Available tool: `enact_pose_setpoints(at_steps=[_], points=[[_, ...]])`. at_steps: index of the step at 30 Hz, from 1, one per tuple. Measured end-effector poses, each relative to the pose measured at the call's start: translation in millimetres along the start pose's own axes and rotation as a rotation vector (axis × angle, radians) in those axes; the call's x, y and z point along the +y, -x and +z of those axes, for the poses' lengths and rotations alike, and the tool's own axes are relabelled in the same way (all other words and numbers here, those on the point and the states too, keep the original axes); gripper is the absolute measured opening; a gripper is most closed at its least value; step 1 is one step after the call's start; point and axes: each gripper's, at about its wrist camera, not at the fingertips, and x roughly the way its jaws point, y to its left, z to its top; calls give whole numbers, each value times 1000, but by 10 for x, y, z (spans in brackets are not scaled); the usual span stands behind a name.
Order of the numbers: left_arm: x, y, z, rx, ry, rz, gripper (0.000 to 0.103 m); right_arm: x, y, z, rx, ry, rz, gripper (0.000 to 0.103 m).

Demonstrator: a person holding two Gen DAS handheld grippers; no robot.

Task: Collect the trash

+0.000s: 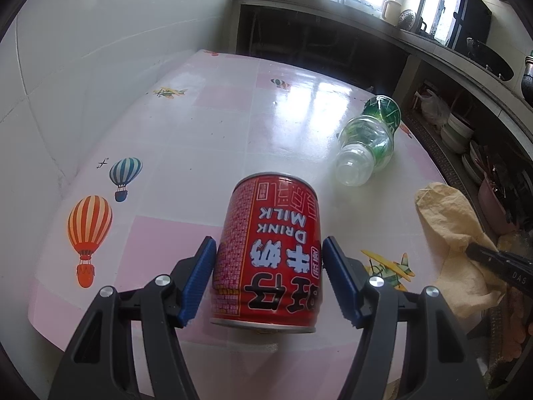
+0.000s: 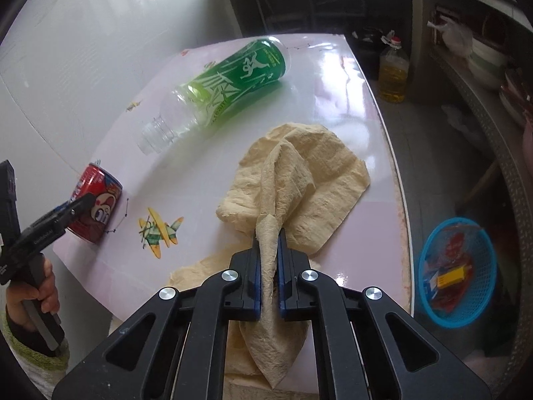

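Observation:
A red milk-drink can [image 1: 269,250] lies on its side on the pink-and-white table [image 1: 206,126]. My left gripper [image 1: 269,245] is around it, blue pads touching both sides. The can also shows in the right wrist view [image 2: 95,208], with the left gripper [image 2: 71,211] at it. My right gripper [image 2: 268,236] is shut on a fold of a crumpled beige paper towel [image 2: 299,180], which also shows in the left wrist view [image 1: 453,246]. An empty clear bottle with a green label [image 2: 226,90] lies on its side beyond the towel; it also shows in the left wrist view [image 1: 369,140].
A blue plastic basket [image 2: 458,273] holding wrappers stands on the floor right of the table. A yellow oil bottle [image 2: 393,73] stands on the floor by the far corner. Shelves with dishes [image 1: 459,133] run along the right. A white wall [image 1: 83,50] borders the table's left.

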Motion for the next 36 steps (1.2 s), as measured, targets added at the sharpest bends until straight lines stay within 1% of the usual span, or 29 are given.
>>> enact_pose_setpoints(at_steps=[3,7,10,13,19,25,36], points=[[-24,-19,28,12,-3,7,64,-125,216,125,-61,-44,41,6],[-37,-42,40,28,-3,16,66,-407,515,273,-142,-124,81,6],[-46,-85,36,47,-1,24,68,-567,616,301,-171,-171,95,6],[-43,-163,21,84,14,16,68,-622,594,280,-164,-194,121,6],[-7,-283,24,126,29,39,67,-544,398,185,-123,-195,159,6],[-37,-264,39,127,3,60,67,-548,323,119,-97,-201,190,6],[-79,37,71,66,6,65,65,-699,357,86,-104,-227,220,6]])
